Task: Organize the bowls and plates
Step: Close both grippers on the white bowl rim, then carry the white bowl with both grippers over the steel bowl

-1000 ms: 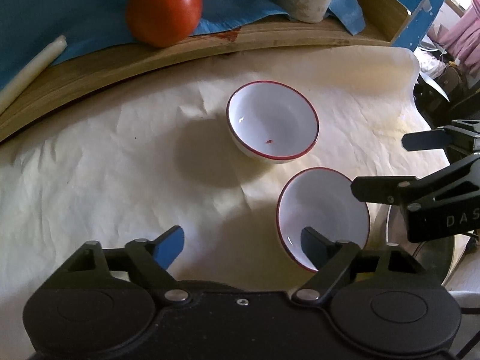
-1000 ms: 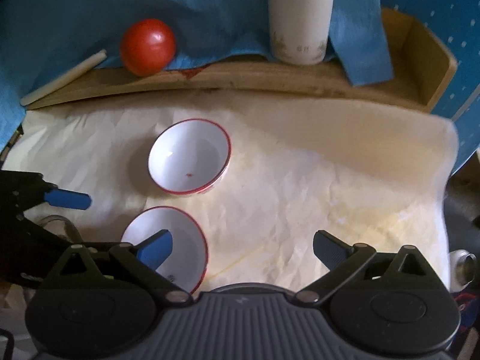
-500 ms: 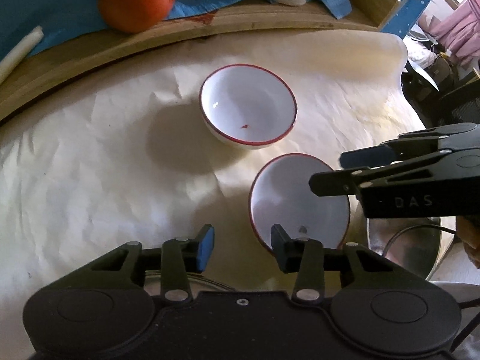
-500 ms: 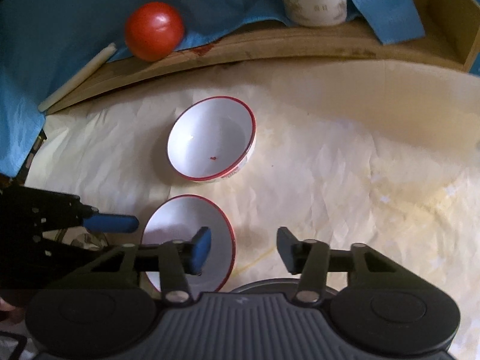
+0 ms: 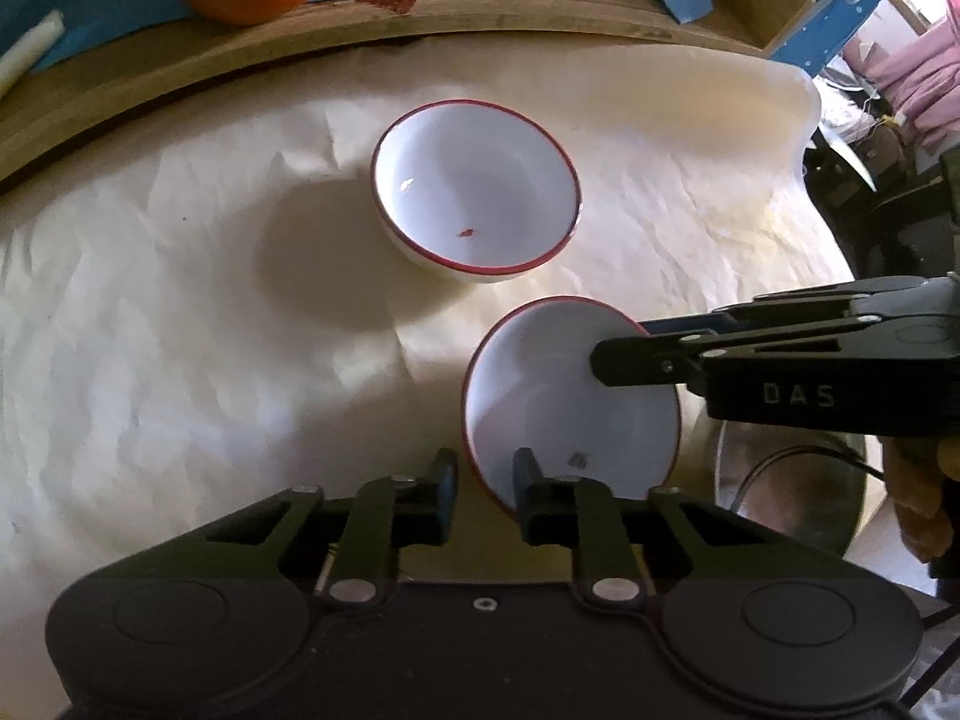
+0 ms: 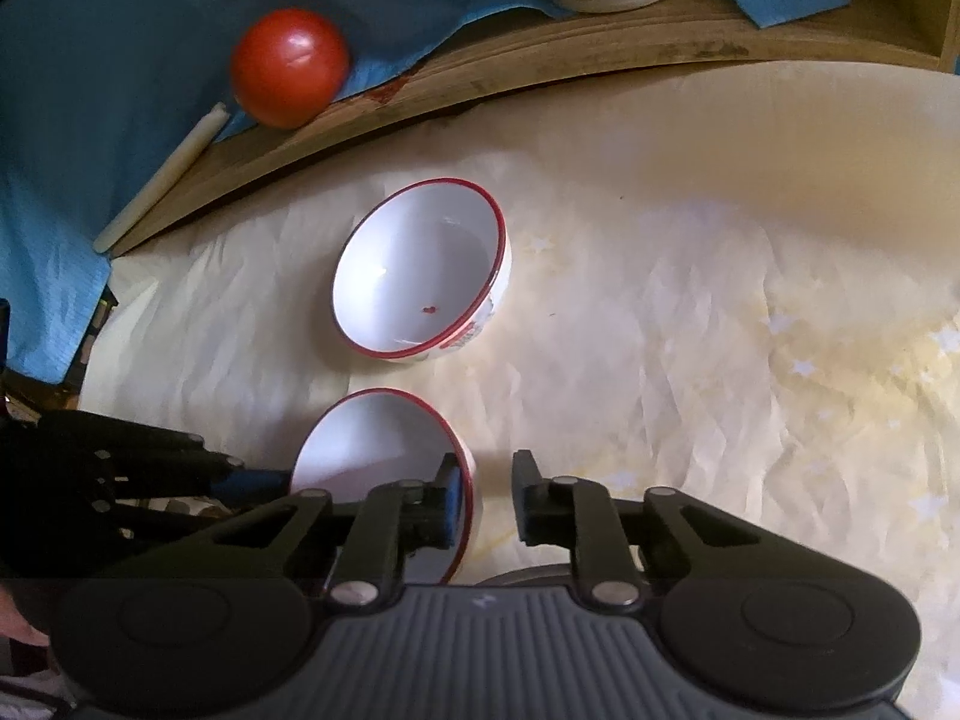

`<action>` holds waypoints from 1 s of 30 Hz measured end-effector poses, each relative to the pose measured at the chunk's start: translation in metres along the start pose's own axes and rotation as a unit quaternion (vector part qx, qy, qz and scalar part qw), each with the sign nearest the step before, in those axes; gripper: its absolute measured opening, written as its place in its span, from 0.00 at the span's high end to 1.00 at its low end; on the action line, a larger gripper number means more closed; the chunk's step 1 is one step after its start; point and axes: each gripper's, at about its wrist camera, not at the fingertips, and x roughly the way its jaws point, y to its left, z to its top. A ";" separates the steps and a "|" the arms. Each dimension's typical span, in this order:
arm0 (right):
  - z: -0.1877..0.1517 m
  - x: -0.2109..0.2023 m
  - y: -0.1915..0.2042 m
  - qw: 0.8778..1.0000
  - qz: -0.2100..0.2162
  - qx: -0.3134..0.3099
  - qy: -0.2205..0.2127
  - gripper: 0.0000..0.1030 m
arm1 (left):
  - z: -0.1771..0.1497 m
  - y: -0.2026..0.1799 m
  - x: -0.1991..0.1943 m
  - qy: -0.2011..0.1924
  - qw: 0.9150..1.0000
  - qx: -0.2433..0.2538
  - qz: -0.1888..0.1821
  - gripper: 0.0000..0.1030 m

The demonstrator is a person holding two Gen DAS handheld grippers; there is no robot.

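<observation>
Both grippers have just been closing on the near red-rimmed bowl (image 5: 570, 396) on the cream paper (image 5: 180, 330). The left gripper (image 5: 485, 489) clamps its near rim, and the right gripper (image 6: 489, 495) seemingly pinches its opposite rim. The far bowl (image 5: 477, 186) sits just beyond, apart.
</observation>
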 end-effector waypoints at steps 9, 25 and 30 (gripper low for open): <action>-0.003 0.001 0.002 0.999 0.035 0.016 -0.006 0.93 | -0.008 0.011 -0.010 -0.034 0.998 -0.053 0.013 0.93; -0.007 -0.053 0.002 0.994 0.042 0.041 -0.094 0.93 | 0.007 -0.006 -0.057 -0.108 0.993 -0.050 -0.008 0.94; -0.025 -0.080 -0.008 0.990 0.024 0.069 -0.120 0.92 | 0.015 -0.031 -0.059 -0.107 0.994 -0.012 -0.032 0.94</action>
